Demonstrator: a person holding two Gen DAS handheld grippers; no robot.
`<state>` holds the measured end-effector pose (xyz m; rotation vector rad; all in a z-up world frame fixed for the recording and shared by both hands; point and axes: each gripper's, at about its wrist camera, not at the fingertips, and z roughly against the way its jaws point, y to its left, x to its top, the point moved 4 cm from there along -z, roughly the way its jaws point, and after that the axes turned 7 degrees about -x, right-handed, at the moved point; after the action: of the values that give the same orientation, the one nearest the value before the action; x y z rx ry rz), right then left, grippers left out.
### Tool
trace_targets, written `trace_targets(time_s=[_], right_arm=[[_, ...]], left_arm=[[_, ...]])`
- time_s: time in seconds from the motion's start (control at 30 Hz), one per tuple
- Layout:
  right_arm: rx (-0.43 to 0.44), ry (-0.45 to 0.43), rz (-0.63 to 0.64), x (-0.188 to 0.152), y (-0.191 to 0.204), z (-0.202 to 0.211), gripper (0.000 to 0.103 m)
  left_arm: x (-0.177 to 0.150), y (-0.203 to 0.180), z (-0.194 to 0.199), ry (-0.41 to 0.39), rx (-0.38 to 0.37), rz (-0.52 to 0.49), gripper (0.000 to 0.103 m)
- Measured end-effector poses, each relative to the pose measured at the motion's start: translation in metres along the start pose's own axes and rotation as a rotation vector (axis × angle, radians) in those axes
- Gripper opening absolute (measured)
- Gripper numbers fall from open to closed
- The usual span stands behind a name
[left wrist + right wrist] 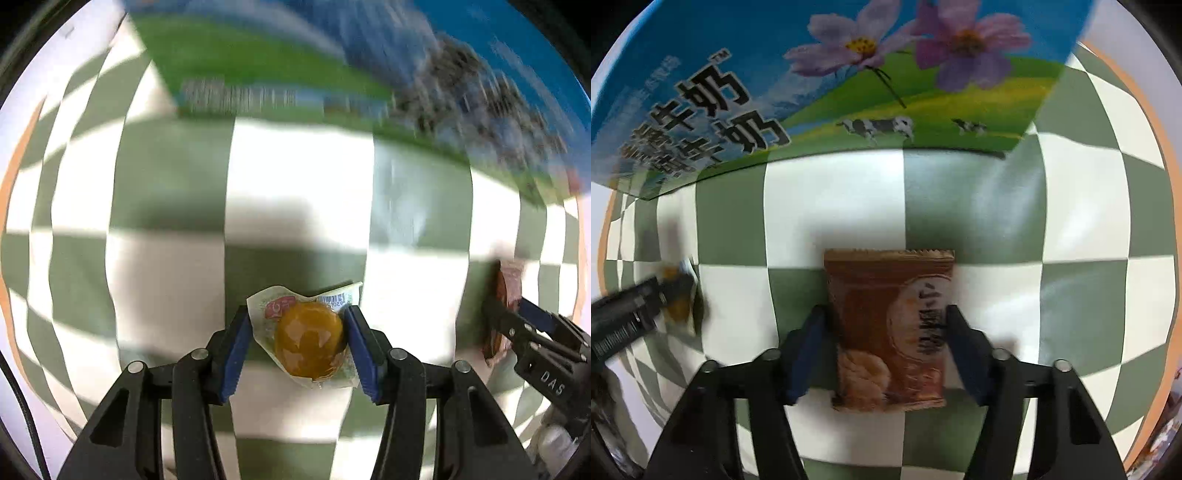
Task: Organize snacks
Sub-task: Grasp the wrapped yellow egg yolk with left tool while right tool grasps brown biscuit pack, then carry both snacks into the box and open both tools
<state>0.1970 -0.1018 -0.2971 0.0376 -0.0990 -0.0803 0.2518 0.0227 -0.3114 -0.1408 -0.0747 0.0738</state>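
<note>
Both grippers are pointing down at a green-and-white checkered cloth (177, 177). The left gripper (301, 339) is pinching a small clear-wrapped snack (308, 341), a round amber-coloured piece inside a crinkly white-and-clear wrapper with a red label and a barcode; the blue pads (236, 343) are pressing against the wrapper on both sides, and the snack is sitting over the border of a green and a white square, whether lifted or resting on the cloth I cannot tell. The right gripper (882, 347) is straddling a brown foil packet (890, 328) lying flat on the cloth, serrated top edge pointing away from the camera, dark lettering running sideways on a pale circle; its fingers (805, 354) are sitting right at the packet's long edges, the right one looks like it is touching, the left one is blurred, so a firm pinch cannot be told. Behind both snacks a big milk carton box (849, 92) is standing on the cloth, blue sky, green meadow, purple flowers and small cows printed on it, blurred in the left view. From the left camera the right gripper is showing at the far right edge with the brown packet between its tips; from the right camera the left gripper is showing blurred at the far left. The two snacks are lying well apart, side by side in front of the box.
</note>
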Motion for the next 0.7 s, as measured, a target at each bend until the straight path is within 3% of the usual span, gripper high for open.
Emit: trace_targets(time_s=[0.13,0.27,0.5,0.7], right_arm=[[0.031,0.042,0.021,-0.034,0.007,0.004,0.060],[0.049,0.080,0.042,-0.062,0.015,0.001,0.060],[0.043,0.101,0.018,-0.067,0.016,-0.016,0.064],[0.015,0.047,0.053,-0.074,0.036,-0.016,0.058]], left_arm=[[-0.032,0.000,-0.004,0.055,-0.045,0.004,0.049],[-0.043,-0.002,-0.018,0.115,-0.077,-0.014,0.049],[-0.042,-0.014,-0.022,0.104,-0.049,-0.030,0.049],[-0.054,-0.029,-0.010,0.080,-0.060,-0.018,0.048]])
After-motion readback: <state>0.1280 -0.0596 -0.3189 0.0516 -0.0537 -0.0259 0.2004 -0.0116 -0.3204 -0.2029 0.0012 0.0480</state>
